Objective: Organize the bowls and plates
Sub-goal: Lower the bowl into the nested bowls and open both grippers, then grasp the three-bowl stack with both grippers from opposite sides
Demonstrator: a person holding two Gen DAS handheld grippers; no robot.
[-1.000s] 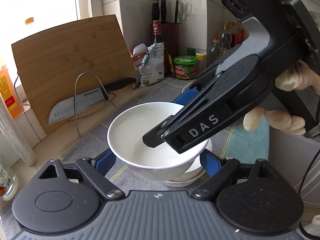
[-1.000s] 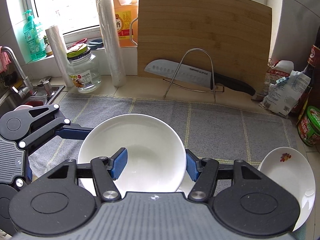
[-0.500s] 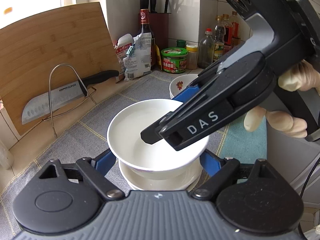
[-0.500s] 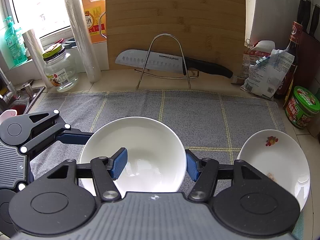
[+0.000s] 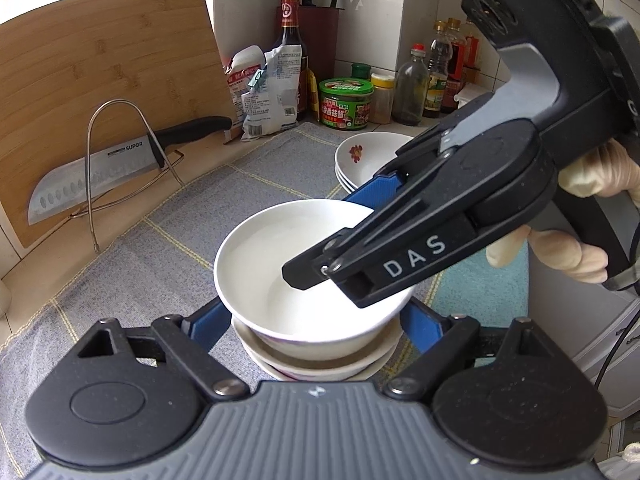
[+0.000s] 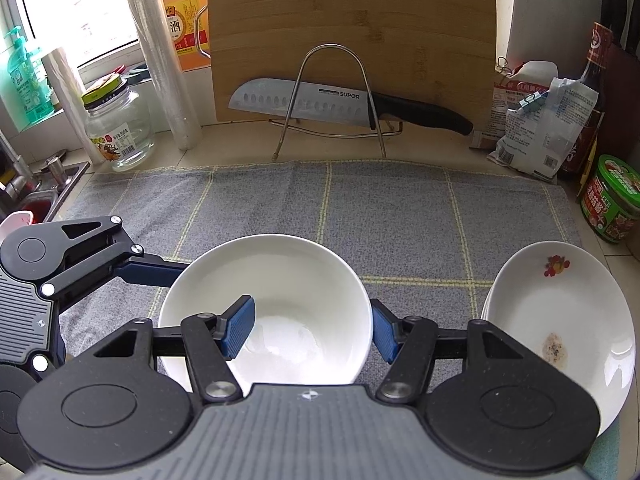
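1. Kitchen counter under a grey checked cloth [image 6: 400,216], cutting board [image 6: 352,36] and knife [image 6: 320,104] at the back: that is where I am working.
2. I see the white bowl [image 5: 304,276] sitting in a stack of bowls [image 5: 320,364], directly below both tools.
3. My right gripper [image 6: 314,330] pinches the bowl's near wall, one pad inside, one outside.
4. My left gripper [image 5: 308,320] straddles the bowl; whether its pads press, I cannot tell.
5. Plates [image 6: 560,320] lie to the right, so the right hand is nearer them.
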